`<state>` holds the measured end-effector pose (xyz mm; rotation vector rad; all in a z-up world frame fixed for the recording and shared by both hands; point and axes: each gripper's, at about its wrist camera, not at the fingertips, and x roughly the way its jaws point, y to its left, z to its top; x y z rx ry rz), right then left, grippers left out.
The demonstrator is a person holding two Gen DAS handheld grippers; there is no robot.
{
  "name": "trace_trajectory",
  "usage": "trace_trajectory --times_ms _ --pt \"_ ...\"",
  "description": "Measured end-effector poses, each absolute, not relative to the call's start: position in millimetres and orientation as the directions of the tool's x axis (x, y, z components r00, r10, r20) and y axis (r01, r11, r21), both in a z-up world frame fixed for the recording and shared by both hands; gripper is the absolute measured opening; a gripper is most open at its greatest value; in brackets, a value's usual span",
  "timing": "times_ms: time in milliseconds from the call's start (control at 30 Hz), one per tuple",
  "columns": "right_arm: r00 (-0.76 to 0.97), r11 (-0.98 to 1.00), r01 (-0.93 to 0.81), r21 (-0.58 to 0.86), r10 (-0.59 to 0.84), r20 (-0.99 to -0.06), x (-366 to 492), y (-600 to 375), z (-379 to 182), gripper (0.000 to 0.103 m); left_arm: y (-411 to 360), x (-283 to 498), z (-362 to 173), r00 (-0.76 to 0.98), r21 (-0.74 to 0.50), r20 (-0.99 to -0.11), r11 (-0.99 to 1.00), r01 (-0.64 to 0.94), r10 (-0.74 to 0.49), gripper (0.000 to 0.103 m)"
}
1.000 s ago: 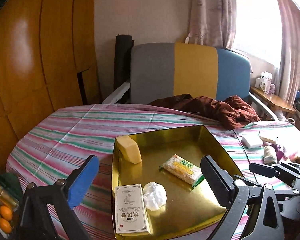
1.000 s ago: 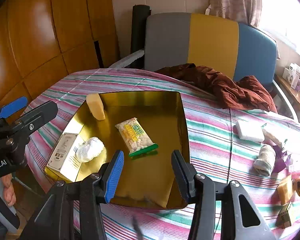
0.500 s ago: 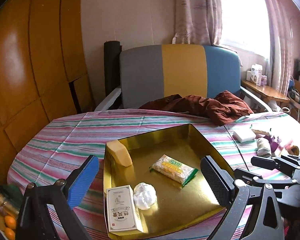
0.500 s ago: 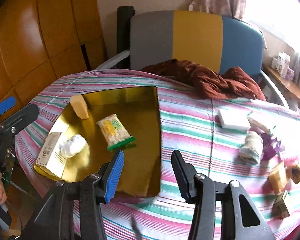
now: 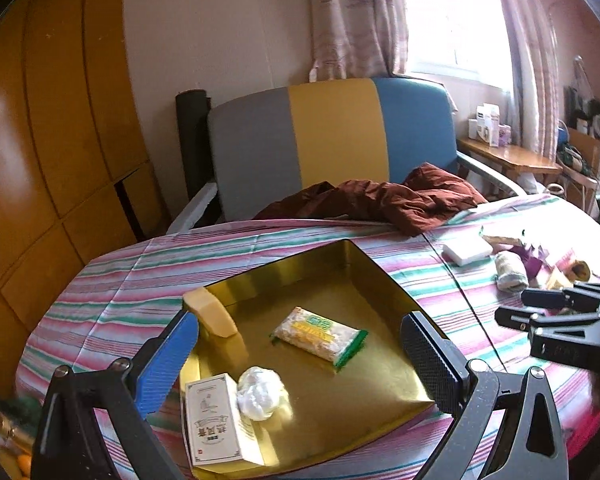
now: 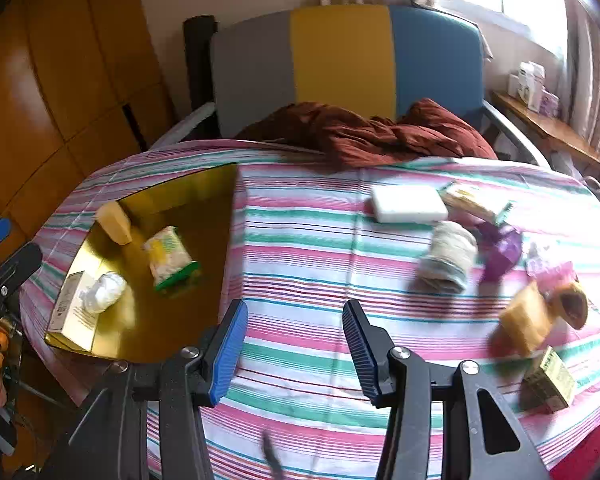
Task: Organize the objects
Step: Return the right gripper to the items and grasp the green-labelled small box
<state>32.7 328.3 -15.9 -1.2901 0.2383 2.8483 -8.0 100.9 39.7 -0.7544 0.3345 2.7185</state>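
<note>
My right claw (image 6: 296,344): released, empty | sock roll (image 6: 446,256): ahead-right on desk, long axis pointing away | left claw (image 5: 300,356): released, farther.

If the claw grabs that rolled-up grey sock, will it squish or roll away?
The rolled sock looks like soft knit, so it would probably squish and feel light. It lies on its side on the striped tablecloth, so a nudge might roll it.
</note>
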Motion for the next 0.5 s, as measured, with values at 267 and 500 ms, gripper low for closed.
trace_trajectory --times_ms 267,500 --pt "-0.617 -0.977 -0.157 0.145 -0.018 -0.787 48 397 -18 0.05 127 -4 33 -0.791 0.164 -0.554 -0.898 -0.408 0.259 0.102" --pt "-0.551 -0.958 -0.252 0.139 0.024 -0.834 67 464 -19 0.05 154 -2 20 -0.745 0.157 -0.591 -0.861 -0.483 0.31 0.102"
